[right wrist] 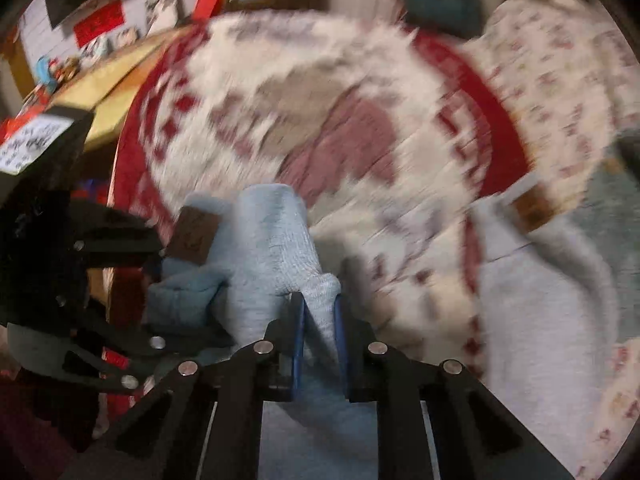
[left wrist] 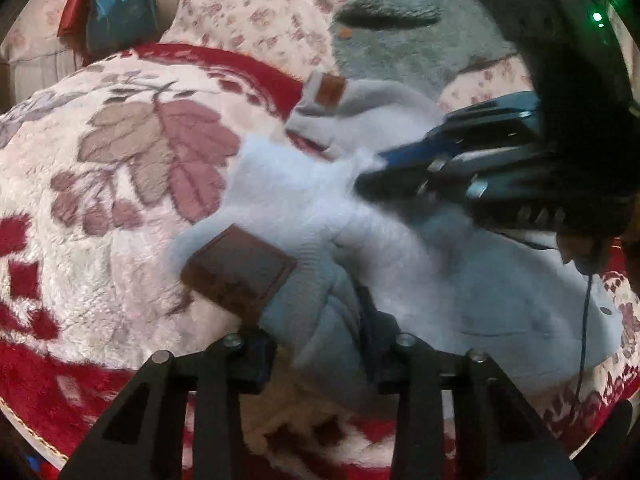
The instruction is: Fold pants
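Pale blue pants [left wrist: 304, 216] lie bunched on a red-and-cream floral blanket [left wrist: 100, 208] covering the bed. Left gripper [left wrist: 316, 352] has its jaws clenched on the fabric beside a brown patch [left wrist: 240, 270]. Only the right wrist view shows the right gripper [right wrist: 318, 320] pinching a fold of pants between blue pads [right wrist: 298, 344]; the left view alone shows a grey plush throw [left wrist: 400, 36].

Dim indoor light, fisheye-warped edges, right wrist view v. motion-blurred.
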Motion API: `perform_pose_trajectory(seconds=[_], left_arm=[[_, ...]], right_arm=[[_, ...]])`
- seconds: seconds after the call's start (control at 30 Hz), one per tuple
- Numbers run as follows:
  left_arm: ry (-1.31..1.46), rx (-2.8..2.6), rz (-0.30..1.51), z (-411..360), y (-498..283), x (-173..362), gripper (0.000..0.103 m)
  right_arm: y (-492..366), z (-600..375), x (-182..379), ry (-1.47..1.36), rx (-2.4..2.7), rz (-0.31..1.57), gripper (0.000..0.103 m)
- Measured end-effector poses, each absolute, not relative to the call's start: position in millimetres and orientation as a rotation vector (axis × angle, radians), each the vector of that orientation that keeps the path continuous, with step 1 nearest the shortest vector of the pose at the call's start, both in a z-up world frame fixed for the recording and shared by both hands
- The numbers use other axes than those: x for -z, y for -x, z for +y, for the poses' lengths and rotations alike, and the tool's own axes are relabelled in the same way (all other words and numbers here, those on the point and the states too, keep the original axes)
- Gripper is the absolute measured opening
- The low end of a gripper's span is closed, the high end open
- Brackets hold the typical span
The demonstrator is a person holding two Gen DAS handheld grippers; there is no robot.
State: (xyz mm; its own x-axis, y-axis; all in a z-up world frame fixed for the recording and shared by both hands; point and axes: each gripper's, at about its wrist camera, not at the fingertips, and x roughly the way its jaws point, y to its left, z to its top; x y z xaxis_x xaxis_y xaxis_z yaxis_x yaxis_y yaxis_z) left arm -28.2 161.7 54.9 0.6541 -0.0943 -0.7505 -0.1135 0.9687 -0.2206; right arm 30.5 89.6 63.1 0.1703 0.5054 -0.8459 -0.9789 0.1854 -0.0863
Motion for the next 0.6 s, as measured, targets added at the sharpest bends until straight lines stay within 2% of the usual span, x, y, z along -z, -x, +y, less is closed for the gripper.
perform_pose_trajectory(seconds=[0.03,0.1,0.13,0.23,0.3,0.4,0.47,0.5,0.53,0.6], left_arm=[[0.282,-0.021,0.889,166.0,26.6,-47.6,0.042],[0.308,-0.117,0.938,176.5,26.7,-34.1,0.075],[0.311,-0.174,0.953,182.0,28.2,-28.7,0.080],[0.370,-0.170,0.940,191.5,37.7,-30.3,0.081],[0.348,-0.191,0.929,190.4,42.7,-35.3,0.086],[0.304,-0.217,0.906,181.1,47.9,-48.0,0.086],[0.305,-0.202,0.877,170.7,49.4,-57.4,0.086],[0.303,-0.190,0.864,168.3,52.0,-63.4,0.087],[0.299,-0.175,0.853,159.2,47.1,-68.5,0.087],[0.290,-0.136,0.842,142.9,44.9,-76.0,0.089]], right_arm=[[-39.6,86.6,-62.9,0.723,-1.208,0.795,0.015],[-41.1,89.2,-41.3,0.673,-1.176,0.800,0.019],[-40.9,90.5,-27.6,0.691,-1.153,0.799,0.020],[-42.8,96.7,8.6,0.762,-1.078,0.867,0.023],[-34.0,85.4,-0.6,0.733,-1.073,0.817,0.024],[-37.1,41.1,-24.1,0.551,-1.006,0.849,0.028],[-39.4,1.2,-31.1,0.438,-0.939,0.879,0.040],[-40.7,-17.0,-31.6,0.387,-0.910,0.904,0.058],[-41.0,-37.0,-30.9,0.332,-0.881,0.929,0.072],[-35.3,-84.1,-29.6,0.230,-0.813,0.960,0.072]])
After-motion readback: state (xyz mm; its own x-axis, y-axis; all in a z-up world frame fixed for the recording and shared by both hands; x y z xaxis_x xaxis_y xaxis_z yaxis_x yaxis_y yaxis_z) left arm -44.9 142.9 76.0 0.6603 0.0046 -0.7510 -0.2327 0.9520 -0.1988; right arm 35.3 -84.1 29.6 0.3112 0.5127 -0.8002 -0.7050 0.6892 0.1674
